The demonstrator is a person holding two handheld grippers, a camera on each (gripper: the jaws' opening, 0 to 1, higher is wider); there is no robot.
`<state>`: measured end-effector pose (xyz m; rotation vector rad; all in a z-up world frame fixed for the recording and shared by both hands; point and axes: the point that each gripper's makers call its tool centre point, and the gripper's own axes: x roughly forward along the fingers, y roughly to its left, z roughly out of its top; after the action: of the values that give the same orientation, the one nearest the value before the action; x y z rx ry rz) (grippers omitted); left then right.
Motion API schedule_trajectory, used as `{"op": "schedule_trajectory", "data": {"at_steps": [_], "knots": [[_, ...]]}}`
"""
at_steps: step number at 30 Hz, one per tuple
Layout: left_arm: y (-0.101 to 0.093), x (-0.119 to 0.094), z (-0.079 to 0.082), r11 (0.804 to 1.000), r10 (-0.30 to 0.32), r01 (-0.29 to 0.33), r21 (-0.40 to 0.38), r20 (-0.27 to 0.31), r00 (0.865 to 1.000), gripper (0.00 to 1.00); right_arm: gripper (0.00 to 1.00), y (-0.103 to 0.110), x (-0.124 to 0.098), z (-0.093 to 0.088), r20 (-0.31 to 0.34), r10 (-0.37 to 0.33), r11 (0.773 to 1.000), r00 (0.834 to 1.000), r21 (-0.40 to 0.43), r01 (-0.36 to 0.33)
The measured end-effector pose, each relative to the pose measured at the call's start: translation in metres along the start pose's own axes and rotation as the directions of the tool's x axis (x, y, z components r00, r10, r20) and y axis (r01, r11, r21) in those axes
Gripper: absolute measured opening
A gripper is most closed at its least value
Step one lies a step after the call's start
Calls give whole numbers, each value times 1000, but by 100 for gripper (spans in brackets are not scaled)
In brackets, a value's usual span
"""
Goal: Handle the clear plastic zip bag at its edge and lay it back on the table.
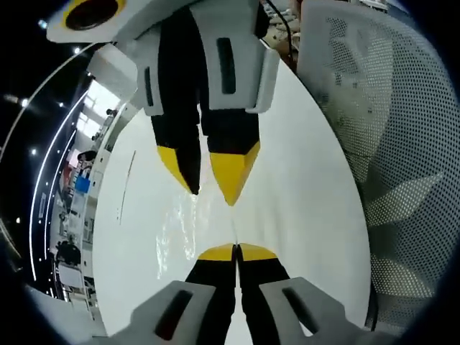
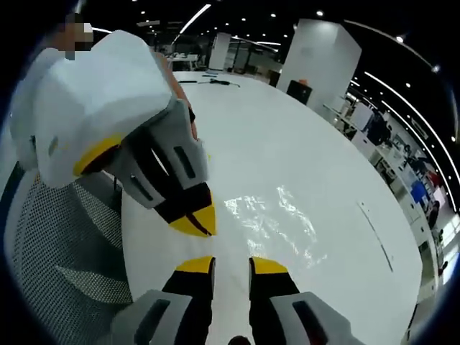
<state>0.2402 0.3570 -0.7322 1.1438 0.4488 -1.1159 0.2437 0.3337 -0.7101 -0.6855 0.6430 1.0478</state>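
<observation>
Clear plastic zip bag (image 2: 277, 223) flat on white table (image 2: 323, 144) | left gripper (image 1: 235, 251) closed, seemingly pinching its edge | right gripper (image 2: 231, 264) apart, empty | release left.

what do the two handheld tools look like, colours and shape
Both match: the left tool and the right tool each have two black jaws with yellow tips, set in light grey housings with dark slots. A bulky white body with a yellow patch sits behind the left one.
</observation>
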Motion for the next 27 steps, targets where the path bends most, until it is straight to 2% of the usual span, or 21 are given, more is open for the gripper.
{"op": "schedule_trajectory", "data": {"at_steps": [3, 16, 27], "knots": [[2, 6, -3, 1000, 2, -2, -4, -3, 1000, 0, 16, 1, -9, -1, 7, -22, 1000, 1000, 18, 22], [7, 26, -15, 999, 2, -3, -41, -30, 1000, 0, 17, 11, -10, -18, -5, -34, 996, 999, 84, 35], [3, 27, -18, 998, -12, 10, -56, -40, 999, 0, 17, 14, -9, -19, -5, -28, 995, 1000, 96, 28]]}}
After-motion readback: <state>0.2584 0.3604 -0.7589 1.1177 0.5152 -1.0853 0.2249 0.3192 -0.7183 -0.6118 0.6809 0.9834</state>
